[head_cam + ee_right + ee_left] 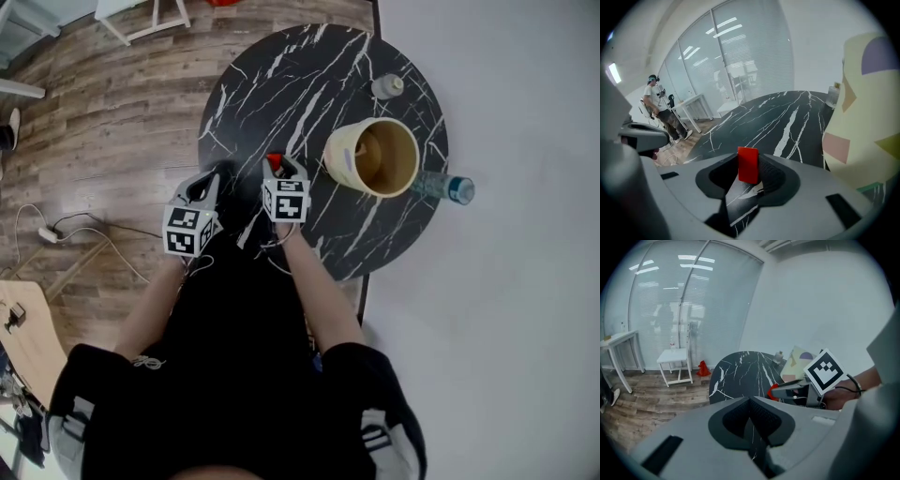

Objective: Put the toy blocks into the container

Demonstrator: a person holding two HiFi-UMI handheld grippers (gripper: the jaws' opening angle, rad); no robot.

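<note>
A small red block (275, 162) stands upright between the jaws of my right gripper (280, 167), which is shut on it just over the black marble table (281, 84). In the right gripper view the red block (748, 165) fills the gap at the jaw tips. The cream container (375, 157) stands open right of that gripper, and its patterned wall (867, 108) rises close by. My left gripper (207, 180) hangs at the table's near left edge, shut and empty. In the left gripper view the right gripper (780, 389) holds the red block (772, 391) in front of the container (799, 361).
A small bottle (386, 86) stands behind the container and a blue-capped water bottle (445, 187) lies to its right. Cables (75, 230) run over the wooden floor at the left. A white stool (675, 363) stands beyond the table. A person (661, 110) stands far off.
</note>
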